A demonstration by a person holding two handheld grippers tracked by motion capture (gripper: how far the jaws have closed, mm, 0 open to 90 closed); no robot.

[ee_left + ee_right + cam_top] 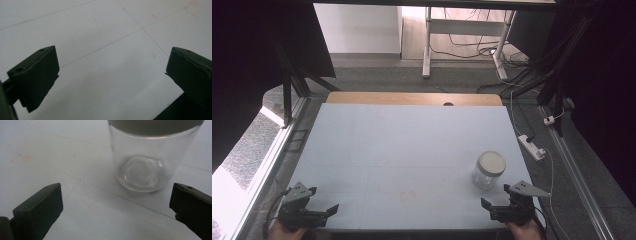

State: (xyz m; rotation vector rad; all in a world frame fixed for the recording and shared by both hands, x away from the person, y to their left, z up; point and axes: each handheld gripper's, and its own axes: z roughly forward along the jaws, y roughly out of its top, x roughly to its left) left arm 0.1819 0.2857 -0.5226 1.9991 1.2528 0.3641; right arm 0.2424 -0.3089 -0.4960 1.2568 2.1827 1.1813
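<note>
A clear glass jar [488, 170] with a white lid stands upright on the pale table [402, 150] at the front right. In the right gripper view the jar [145, 162] is empty and sits just beyond the jaws, slightly right of centre. My right gripper [495, 199] rests at the table's front right edge, open, a short way in front of the jar and apart from it. My left gripper [324, 201] lies at the front left corner, open, with bare table between its jaws. Both grippers [112, 72] [117, 205] hold nothing.
A faint reddish mark [408, 196] shows on the table near the front middle. A wooden strip [412, 98] with a small hole runs along the far edge. A power strip [532, 146] and cables lie on the floor to the right.
</note>
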